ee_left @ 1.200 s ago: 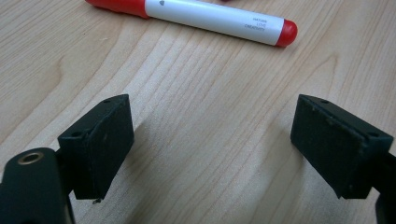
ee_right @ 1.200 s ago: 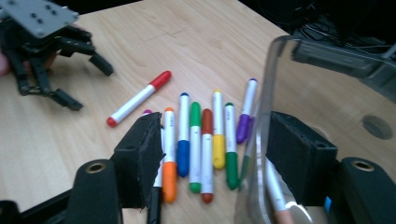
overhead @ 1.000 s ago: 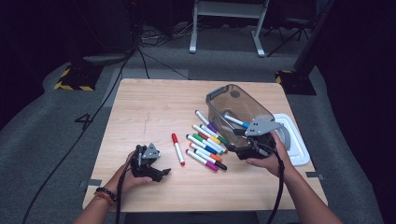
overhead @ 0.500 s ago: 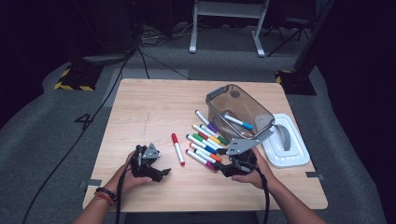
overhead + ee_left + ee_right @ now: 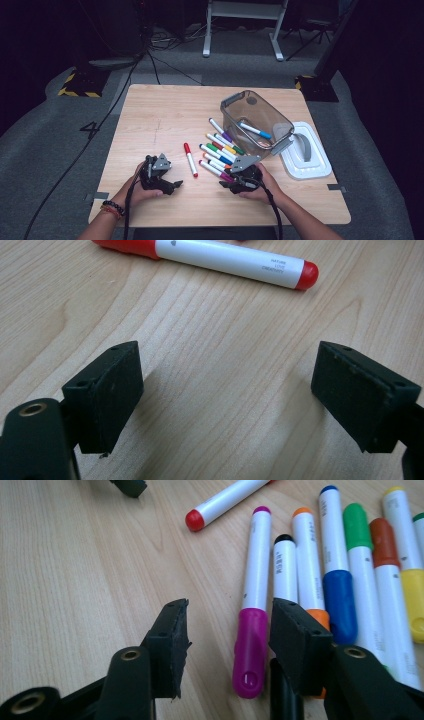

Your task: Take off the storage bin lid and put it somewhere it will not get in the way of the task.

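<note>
Several coloured markers (image 5: 220, 147) lie in a row on the wooden table (image 5: 160, 115). My right gripper (image 5: 227, 182) is low at the near end of the row. In the right gripper view my right gripper (image 5: 232, 615) has just been closing, with the magenta marker (image 5: 252, 645) between its jaws; a gap remains on the left side. A red marker (image 5: 190, 159) lies apart from the row. My left gripper (image 5: 175, 186) rests near it, and in the left gripper view my left gripper (image 5: 227, 395) stands open over bare wood, the red marker (image 5: 225, 260) just beyond.
A clear plastic bin (image 5: 230, 107) stands at the back right with a blue marker (image 5: 255, 131) inside. Its white lid (image 5: 312, 167) lies at the table's right edge. Bare wood spreads across the table's left half.
My right gripper has come down and to the left, from beside the bin to the near end of the marker row, and its jaws have narrowed. The left gripper has stayed put.
</note>
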A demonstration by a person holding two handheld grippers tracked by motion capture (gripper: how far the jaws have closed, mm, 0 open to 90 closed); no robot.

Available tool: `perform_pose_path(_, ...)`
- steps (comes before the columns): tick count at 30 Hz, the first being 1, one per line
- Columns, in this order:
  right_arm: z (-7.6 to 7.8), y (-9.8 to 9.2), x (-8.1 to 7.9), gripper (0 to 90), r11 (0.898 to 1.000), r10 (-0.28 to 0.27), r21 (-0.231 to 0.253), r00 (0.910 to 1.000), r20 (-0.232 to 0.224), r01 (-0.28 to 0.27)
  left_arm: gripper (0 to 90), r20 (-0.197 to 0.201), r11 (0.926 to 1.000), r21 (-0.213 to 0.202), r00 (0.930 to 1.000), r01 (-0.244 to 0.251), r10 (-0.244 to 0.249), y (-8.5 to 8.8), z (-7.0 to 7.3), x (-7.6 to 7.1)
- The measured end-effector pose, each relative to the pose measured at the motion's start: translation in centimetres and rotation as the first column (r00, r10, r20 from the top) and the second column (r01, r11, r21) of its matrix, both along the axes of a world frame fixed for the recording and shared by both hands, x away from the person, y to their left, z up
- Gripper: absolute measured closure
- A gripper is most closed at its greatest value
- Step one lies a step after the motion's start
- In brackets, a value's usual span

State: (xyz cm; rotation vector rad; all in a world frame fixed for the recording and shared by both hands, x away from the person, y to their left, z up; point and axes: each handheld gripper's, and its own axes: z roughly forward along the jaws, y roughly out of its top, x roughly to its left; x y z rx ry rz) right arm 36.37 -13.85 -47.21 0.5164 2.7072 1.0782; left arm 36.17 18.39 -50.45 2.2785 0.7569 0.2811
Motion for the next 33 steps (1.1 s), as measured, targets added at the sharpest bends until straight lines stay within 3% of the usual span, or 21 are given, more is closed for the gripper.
perform_pose_path(6, -0.7, 0.6, 0.1, 50.3, 0.999, 0.009, -0.031, 0.9999, 0.010, -0.009, 13.8, 0.000, 1.0000, 0.000, 1.0000, 0.000, 0.000, 0.0, 0.0, 0.0)
perform_pose_path(11, -1.1, 0.8, 0.5, 52.7, 1.000, -0.011, -0.023, 0.9999, -0.004, 0.011, 13.8, 0.000, 1.0000, -0.001, 1.0000, -0.001, 0.001, 0.0, 0.0, 0.0)
perform_pose_path(16, -1.6, 1.3, 0.8, 63.4, 0.999, -0.018, -0.049, 0.9995, -0.025, 0.017, 13.8, 0.001, 1.0000, 0.000, 1.0000, 0.000, 0.000, 0.0, 0.0, 0.0)
perform_pose_path(22, -1.6, 1.2, 0.8, 73.5, 0.998, -0.052, -0.037, 0.9975, -0.049, 0.050, 13.7, 0.000, 1.0000, 0.000, 1.0000, 0.000, 0.000, 0.0, 0.0, 0.0)
perform_pose_path(33, -1.1, 0.6, 0.6, 75.0, 0.997, -0.058, -0.055, 0.9975, -0.039, 0.056, 13.8, 0.001, 1.0000, 0.000, 1.0000, 0.000, 0.000, 0.0, 0.0, 0.0)
